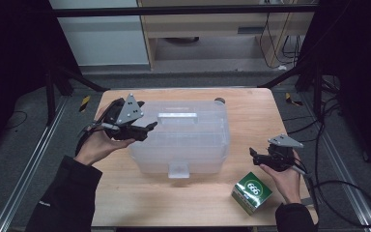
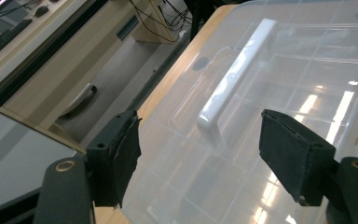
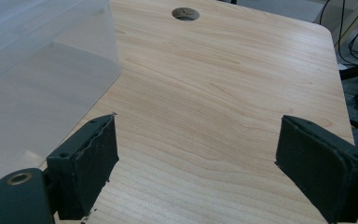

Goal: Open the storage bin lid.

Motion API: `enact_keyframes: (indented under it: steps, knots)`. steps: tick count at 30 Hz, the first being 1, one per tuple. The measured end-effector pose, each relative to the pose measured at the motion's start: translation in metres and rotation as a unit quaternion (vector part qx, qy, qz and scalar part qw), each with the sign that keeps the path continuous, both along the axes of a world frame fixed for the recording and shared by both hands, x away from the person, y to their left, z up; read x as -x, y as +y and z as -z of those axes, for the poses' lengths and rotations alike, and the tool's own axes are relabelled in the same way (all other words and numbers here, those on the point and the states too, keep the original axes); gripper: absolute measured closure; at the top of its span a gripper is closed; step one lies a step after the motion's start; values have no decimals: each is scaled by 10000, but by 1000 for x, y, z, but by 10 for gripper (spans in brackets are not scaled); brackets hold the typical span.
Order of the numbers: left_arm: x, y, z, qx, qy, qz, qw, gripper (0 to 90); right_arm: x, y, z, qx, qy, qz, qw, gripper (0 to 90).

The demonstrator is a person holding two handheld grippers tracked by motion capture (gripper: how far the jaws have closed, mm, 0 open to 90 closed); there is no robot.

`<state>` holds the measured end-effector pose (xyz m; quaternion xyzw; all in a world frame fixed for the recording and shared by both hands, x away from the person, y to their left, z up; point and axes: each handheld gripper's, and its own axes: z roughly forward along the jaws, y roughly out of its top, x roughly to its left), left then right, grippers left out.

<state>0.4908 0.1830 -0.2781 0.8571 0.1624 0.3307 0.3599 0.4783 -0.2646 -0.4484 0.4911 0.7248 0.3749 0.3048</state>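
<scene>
Left claw [image 1: 150,126] (jaws apart) over clear box [image 1: 183,140] lid; handle [image 2: 235,79] ahead

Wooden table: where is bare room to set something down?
Free: the wooden table in front of the clear plastic storage box, left of the green carton; also the strip right of the box. Crowded: the centre, under the box.

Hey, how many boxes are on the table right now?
2: a clear plastic storage box with a white handle sits mid-table by the left gripper; a small green carton stands at the near right edge, beside the right gripper.
</scene>
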Motion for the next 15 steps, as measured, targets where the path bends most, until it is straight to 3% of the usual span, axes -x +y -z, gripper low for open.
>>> enact_keyframes:
  steps: [15]
  knots:
    - [-1, -23, 3, -540, -24, 267, 9982, 300, -1, 1, 1, 14, 24, -17, 10000, 130]
